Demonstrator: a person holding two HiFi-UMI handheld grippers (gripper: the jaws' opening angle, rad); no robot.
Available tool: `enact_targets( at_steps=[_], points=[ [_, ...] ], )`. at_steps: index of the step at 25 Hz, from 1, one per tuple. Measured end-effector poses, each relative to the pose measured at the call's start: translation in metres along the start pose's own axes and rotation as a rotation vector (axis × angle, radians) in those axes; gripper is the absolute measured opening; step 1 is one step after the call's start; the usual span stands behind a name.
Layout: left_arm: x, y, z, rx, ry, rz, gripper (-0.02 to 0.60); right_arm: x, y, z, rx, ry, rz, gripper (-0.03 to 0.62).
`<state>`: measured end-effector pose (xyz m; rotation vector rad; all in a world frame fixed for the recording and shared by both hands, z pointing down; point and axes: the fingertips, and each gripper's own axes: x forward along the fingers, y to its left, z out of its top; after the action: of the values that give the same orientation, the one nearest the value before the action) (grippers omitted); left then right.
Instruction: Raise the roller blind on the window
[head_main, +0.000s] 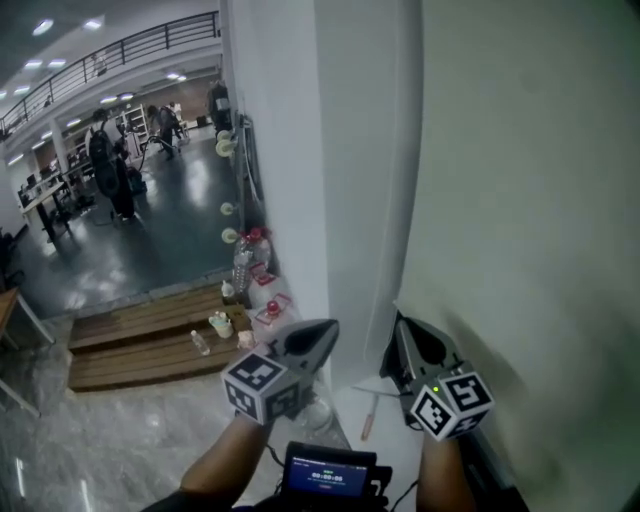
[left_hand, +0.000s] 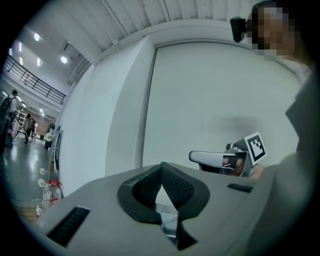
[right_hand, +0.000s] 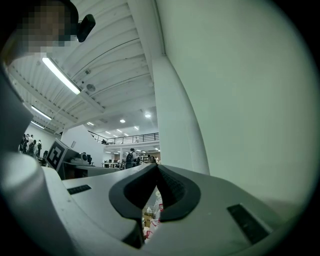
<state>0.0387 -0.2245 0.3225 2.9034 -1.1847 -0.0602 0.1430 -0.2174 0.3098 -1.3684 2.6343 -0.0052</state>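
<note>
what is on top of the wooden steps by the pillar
Bottles, a cup and small packs crowd the steps by the pillar. The left gripper covers anything nearer its foot.

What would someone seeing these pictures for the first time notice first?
The pale roller blind fills the whole right side of the head view. At the bottom, the left claw and right claw are held up before it and the white pillar. Off to the left opens a large hall, with a person standing and bottles by a wooden platform.
</note>
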Motion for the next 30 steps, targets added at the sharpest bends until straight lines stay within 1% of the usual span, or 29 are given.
enact_targets(
  at_steps=[6, 9, 14, 16, 21, 24, 25, 27, 30],
  points=[
    [0.021, 0.005, 0.003, -0.002, -0.005, 0.021, -0.009, 0.02, -0.019, 0.005, -0.022, 0.005, 0.025, 0.023],
    [0.031, 0.007, 0.007, 0.011, -0.012, 0.011, -0.009, 0.032, -0.028, 0.005, -0.038, 0.011, 0.034, 0.023],
    [0.06, 0.027, 0.001, 0.04, 0.012, 0.014, -0.009, 0.058, -0.045, 0.003, -0.044, 0.024, 0.017, 0.026],
    [0.071, 0.035, 0.001, 0.04, 0.017, 0.015, -0.009, 0.068, -0.052, 0.006, -0.066, 0.027, 0.023, 0.045],
    [0.103, 0.048, 0.009, 0.043, 0.028, -0.005, -0.009, 0.089, -0.077, 0.022, -0.06, 0.035, -0.014, 0.052],
    [0.125, 0.064, 0.021, 0.068, 0.028, 0.005, -0.009, 0.109, -0.088, 0.034, -0.076, 0.031, -0.028, 0.052],
    [0.133, 0.07, 0.026, 0.078, 0.023, 0.009, -0.009, 0.118, -0.09, 0.038, -0.083, 0.032, -0.027, 0.064],
    [0.149, 0.078, 0.034, 0.095, 0.016, 0.011, -0.009, 0.135, -0.096, 0.047, -0.091, 0.037, -0.021, 0.112],
    [0.17, 0.084, 0.043, 0.103, 0.012, 0.006, -0.008, 0.154, -0.106, 0.061, -0.106, 0.039, -0.028, 0.114]
  ],
)
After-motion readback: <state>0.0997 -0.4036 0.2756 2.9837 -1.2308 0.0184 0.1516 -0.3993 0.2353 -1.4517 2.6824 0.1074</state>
